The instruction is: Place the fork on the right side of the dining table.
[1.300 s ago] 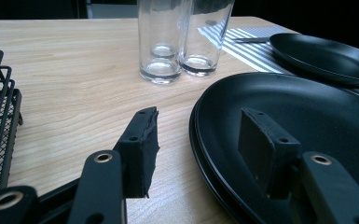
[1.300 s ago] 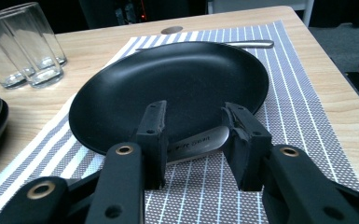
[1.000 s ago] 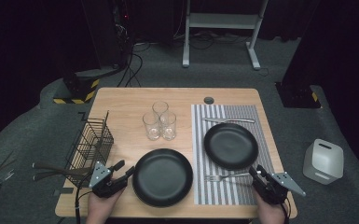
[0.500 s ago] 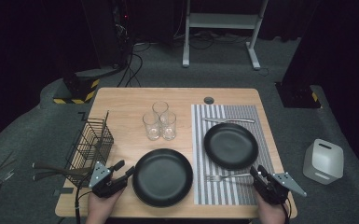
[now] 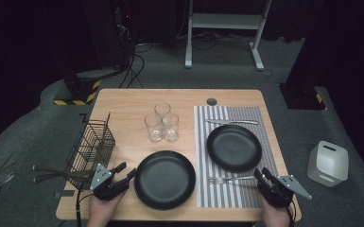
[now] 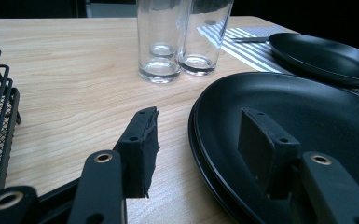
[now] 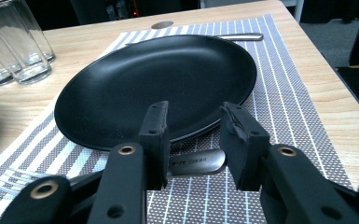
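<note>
Left gripper (image 5: pixel 125 173) sitting open astride the near plate's (image 5: pixel 165 179) left rim on the table (image 5: pixel 123 104), right gripper (image 7: pixel 193 135) hovering open around the fork (image 7: pixel 186 164) handle on the placemat (image 7: pixel 289 112), beside the far plate (image 7: pixel 158 84)

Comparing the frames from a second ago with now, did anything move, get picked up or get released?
No visible change. The left gripper keeps its jaws open across the rim of the near black plate. The right gripper stays with its jaws on either side of the fork handle on the striped mat. The far plate, glasses and wire basket lie as before.
</note>
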The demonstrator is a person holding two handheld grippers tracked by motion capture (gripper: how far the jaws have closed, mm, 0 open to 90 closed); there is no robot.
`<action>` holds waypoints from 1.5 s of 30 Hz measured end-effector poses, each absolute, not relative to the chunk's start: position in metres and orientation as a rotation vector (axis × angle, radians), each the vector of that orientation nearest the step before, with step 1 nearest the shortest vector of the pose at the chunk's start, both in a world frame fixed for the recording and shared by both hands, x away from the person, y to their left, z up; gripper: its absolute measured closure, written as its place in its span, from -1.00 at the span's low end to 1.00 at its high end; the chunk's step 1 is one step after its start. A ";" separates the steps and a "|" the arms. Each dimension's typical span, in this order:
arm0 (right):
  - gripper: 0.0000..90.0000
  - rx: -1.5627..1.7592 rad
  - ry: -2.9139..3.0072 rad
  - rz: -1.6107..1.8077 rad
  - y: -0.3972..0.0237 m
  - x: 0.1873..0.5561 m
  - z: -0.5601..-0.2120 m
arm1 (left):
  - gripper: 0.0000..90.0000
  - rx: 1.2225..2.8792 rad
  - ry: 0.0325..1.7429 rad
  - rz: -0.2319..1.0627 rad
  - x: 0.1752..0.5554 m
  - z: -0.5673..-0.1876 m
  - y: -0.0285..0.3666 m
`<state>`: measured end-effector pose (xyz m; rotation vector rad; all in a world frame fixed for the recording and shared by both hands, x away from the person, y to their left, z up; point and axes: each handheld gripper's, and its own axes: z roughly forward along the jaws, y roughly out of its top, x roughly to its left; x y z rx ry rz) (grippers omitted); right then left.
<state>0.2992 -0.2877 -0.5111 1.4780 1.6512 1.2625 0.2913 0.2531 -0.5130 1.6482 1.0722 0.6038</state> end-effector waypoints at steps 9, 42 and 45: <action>0.40 1.472 1.646 1.264 -0.289 0.299 -0.510 | 0.06 1.648 1.073 0.603 0.291 -0.513 0.253; 0.36 1.407 1.723 1.256 -0.267 0.302 -0.513 | 0.06 1.649 1.074 0.604 0.292 -0.513 0.253; 0.35 1.392 1.742 1.252 -0.262 0.303 -0.513 | 0.06 1.652 1.074 0.605 0.292 -0.514 0.253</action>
